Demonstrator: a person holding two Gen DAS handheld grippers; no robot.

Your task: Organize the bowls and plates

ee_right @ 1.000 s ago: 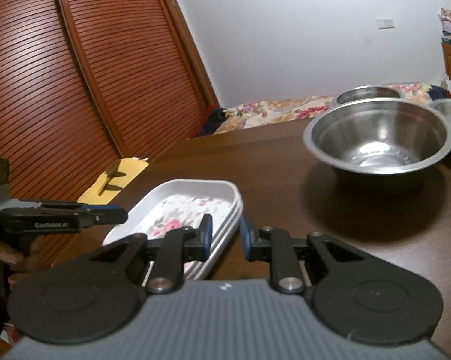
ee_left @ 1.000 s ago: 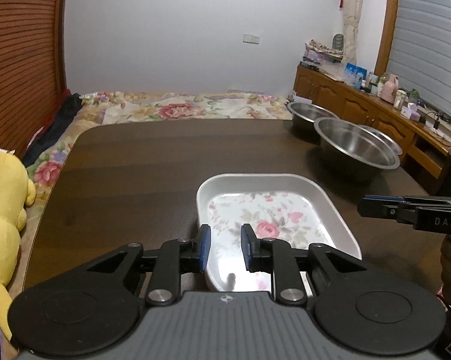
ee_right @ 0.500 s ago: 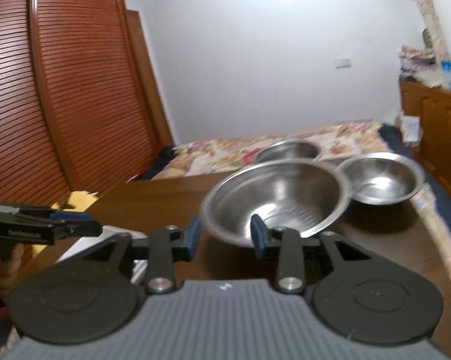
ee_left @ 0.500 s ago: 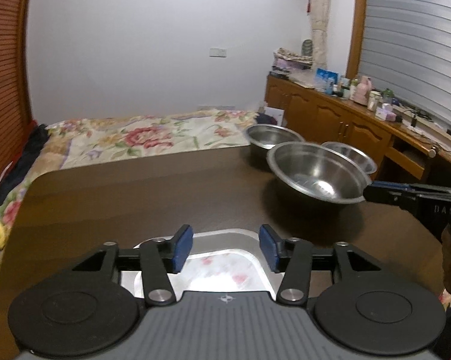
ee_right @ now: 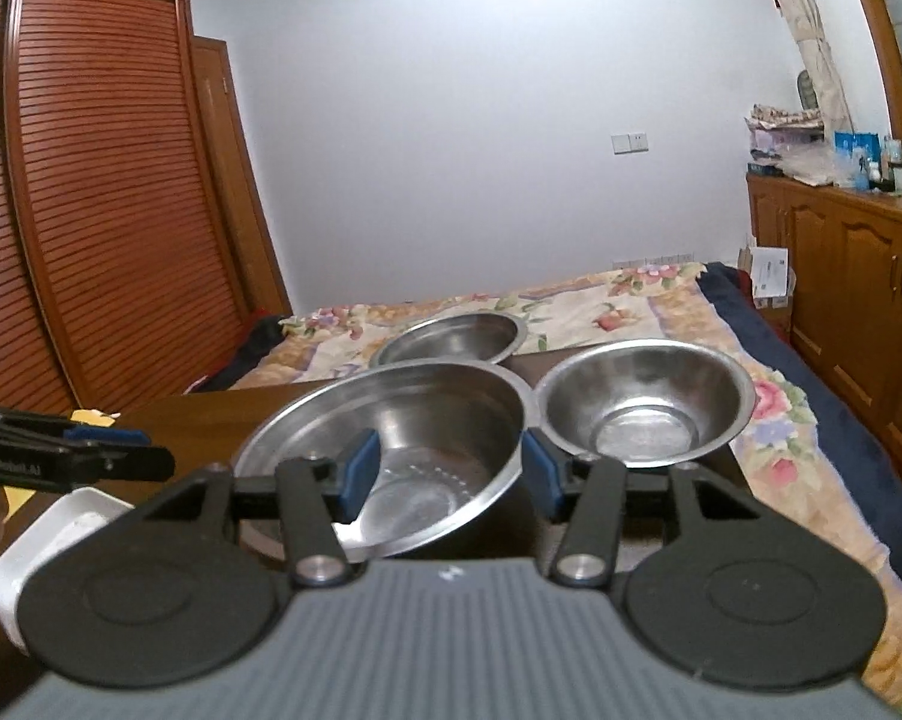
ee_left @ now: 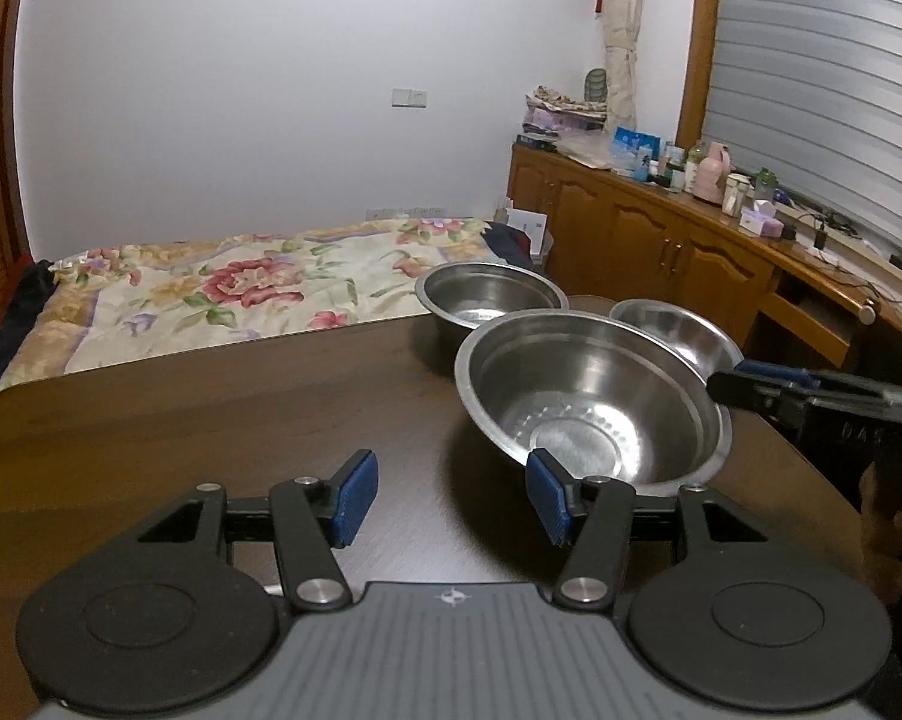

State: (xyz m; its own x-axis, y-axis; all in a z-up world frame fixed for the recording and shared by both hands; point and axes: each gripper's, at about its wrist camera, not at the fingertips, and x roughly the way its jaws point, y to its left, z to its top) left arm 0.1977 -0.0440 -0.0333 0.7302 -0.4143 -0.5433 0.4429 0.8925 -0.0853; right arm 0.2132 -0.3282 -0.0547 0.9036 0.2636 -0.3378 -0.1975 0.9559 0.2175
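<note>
Three steel bowls sit grouped at the far right end of the dark wooden table [ee_left: 211,420]: the large bowl [ee_left: 589,402] nearest, a deep bowl [ee_left: 490,294] behind it at the table's far edge, and a shallower bowl [ee_left: 673,324] just to its right, rims close together. The left gripper [ee_left: 448,501] hovers over bare tabletop with its blue pads spread wide and nothing between them, its right pad just in front of the large bowl's near rim. The right gripper [ee_right: 448,474] is also spread wide, its jaws straddling the right part of the large bowl [ee_right: 391,450], one pad over the bowl's inside and the other outside the rim, not clamped. The white tray [ee_right: 49,528] lies at the table's near left, mostly hidden behind the right gripper's body
</note>
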